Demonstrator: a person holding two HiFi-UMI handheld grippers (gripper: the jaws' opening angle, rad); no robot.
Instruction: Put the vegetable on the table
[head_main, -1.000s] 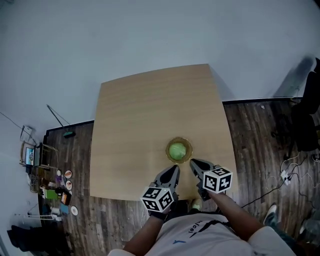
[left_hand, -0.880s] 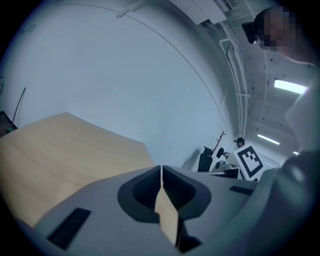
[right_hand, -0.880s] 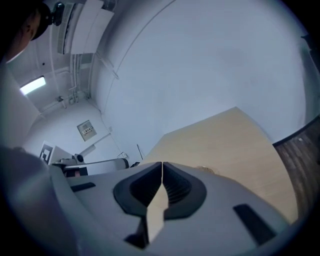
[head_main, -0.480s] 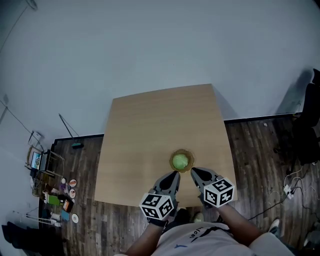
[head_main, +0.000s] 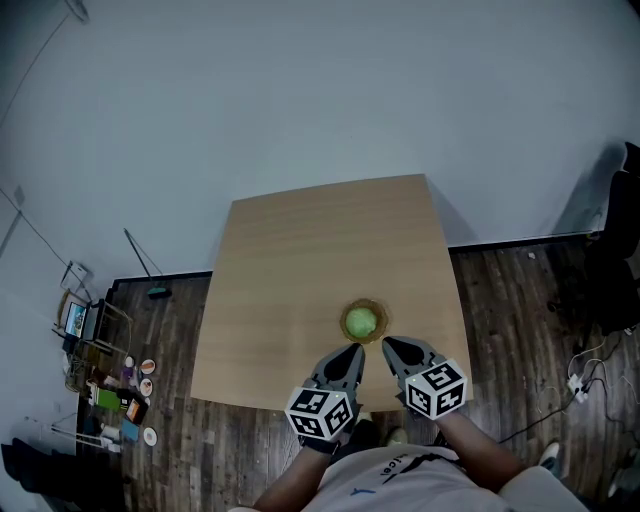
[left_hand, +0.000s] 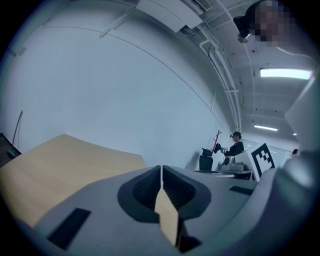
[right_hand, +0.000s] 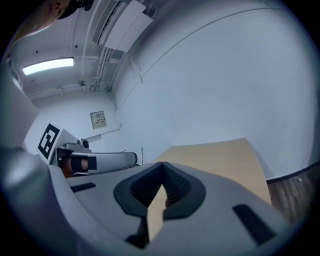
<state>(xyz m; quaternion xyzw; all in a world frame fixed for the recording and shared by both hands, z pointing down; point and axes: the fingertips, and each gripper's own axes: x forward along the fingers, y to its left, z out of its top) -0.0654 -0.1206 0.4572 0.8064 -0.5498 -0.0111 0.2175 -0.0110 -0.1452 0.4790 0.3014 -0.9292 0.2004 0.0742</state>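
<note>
A round green vegetable (head_main: 361, 321) lies in a small brown bowl (head_main: 378, 308) on the light wooden table (head_main: 300, 260), near its front edge. My left gripper (head_main: 352, 350) hovers just in front of the bowl to its left, jaws shut with nothing between them. My right gripper (head_main: 386, 345) sits just in front of the bowl to its right, also shut and empty. In the left gripper view the jaw tips (left_hand: 161, 167) meet above the tabletop (left_hand: 60, 160). The right gripper view shows the shut tips (right_hand: 162, 165) over the table (right_hand: 220, 160). Neither gripper view shows the vegetable.
Dark wood flooring (head_main: 520, 310) surrounds the table. Clutter and a small stand (head_main: 100, 370) sit on the floor at the left. A dark chair (head_main: 615, 250) and cables (head_main: 580, 380) are at the right. A pale wall (head_main: 300, 100) lies beyond the table.
The head view has tilted, so the table sits lower in the picture. Both grippers stay shut just in front of the bowl, hardly moved relative to it.
</note>
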